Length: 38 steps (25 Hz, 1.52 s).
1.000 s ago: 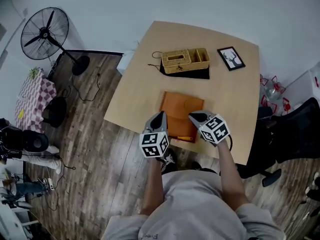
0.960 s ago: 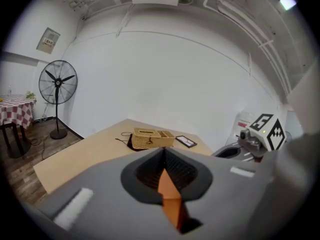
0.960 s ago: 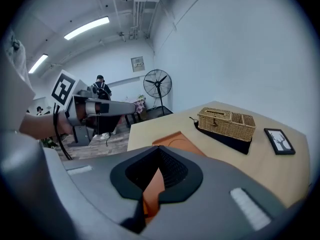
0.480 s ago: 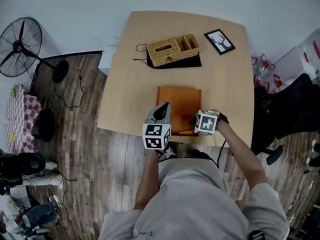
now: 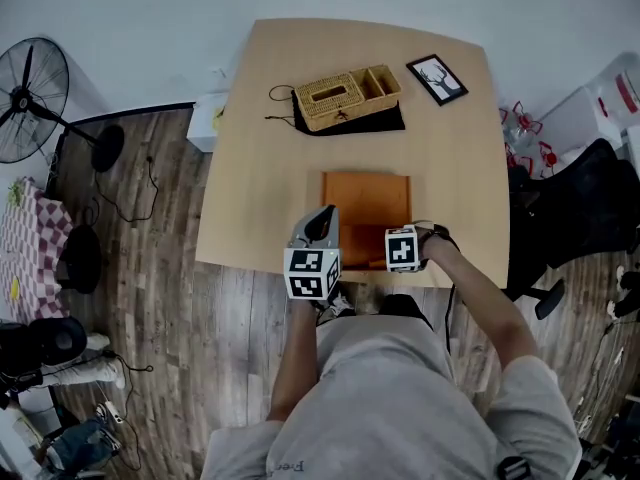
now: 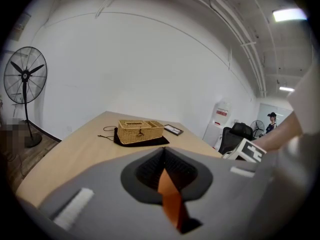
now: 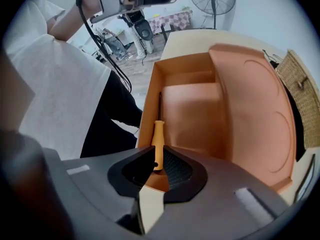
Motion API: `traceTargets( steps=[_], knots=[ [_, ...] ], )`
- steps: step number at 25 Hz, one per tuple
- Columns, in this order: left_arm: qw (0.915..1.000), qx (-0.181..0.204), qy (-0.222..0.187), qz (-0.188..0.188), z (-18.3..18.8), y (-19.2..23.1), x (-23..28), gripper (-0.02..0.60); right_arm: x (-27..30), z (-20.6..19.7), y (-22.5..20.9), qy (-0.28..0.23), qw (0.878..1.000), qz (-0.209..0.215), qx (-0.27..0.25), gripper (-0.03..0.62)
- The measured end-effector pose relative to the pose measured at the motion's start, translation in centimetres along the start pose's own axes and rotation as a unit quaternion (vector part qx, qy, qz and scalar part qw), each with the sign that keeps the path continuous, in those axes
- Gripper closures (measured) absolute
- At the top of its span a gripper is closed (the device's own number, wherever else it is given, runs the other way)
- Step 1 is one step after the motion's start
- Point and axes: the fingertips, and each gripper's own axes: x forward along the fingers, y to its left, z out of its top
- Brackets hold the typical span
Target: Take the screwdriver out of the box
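Observation:
An open orange box point(image 5: 365, 203) lies near the table's front edge. A screwdriver point(image 7: 158, 141) with an orange handle lies in the narrow compartment along the box's near wall point(image 7: 150, 89). My right gripper point(image 7: 159, 156) points steeply down over that compartment. Its jaws have just been opening, and the end of the handle sits between them with the pads not pressing on it. In the head view the right gripper point(image 5: 395, 262) is at the box's front right. My left gripper point(image 5: 321, 218) hovers at the box's front left corner, shut and holding nothing point(image 6: 162, 156).
A wicker basket point(image 5: 348, 96) on a black cloth and a small framed picture point(image 5: 436, 78) stand at the far side of the wooden table point(image 5: 260, 168). A fan point(image 5: 25, 98) stands on the floor at left and a black office chair point(image 5: 580, 228) at right.
My right gripper has dropped and tipped downward onto the box's front edge, and its jaws have parted. The left gripper has sunk a little toward the box's front left corner.

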Motion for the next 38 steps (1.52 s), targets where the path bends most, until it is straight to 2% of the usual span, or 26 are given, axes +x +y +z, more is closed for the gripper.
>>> traceTargets(
  steps=[4,11,13,16,18,22,26,29,38],
  knots=[
    [1.0000,0.005,0.002,0.000,-0.4,0.5,-0.4,0.526,1.5,-0.4,0.5,0.043,0.999,0.017,-0.005,0.520],
    [0.9999,0.010,0.001,0.013,-0.6,1.7,-2.1,0.526,2.6,-1.0,0.3,0.090,0.996,0.021,-0.016,0.519],
    [0.9998,0.007,-0.001,0.016,-0.7,1.9,-2.5,0.526,2.0,-0.8,0.1,0.087,0.996,0.006,-0.023,0.485],
    [0.9999,0.005,0.000,0.016,-1.0,1.9,-2.8,0.527,1.0,-0.1,-0.2,0.063,0.998,-0.014,-0.016,0.484],
    [0.9999,0.010,0.004,0.013,-1.3,1.8,-2.9,0.526,1.4,0.3,-0.2,0.048,0.999,-0.008,-0.005,0.482],
    [0.9998,0.017,0.008,0.009,-1.6,1.3,-3.1,0.526,2.5,-0.1,0.5,0.073,0.997,-0.009,-0.016,0.483],
    [0.9997,0.019,0.009,0.011,-1.7,1.3,-3.2,0.526,3.1,-0.2,-0.1,0.072,0.997,-0.015,-0.005,0.484],
    [0.9998,0.018,0.009,0.009,-1.7,0.9,-2.9,0.526,3.1,-0.5,-0.2,0.077,0.997,-0.002,0.011,0.484],
    [0.9998,0.018,0.006,0.010,-1.6,0.7,-2.9,0.526,1.8,0.3,-0.2,0.075,0.997,0.017,0.001,0.490]
  ],
)
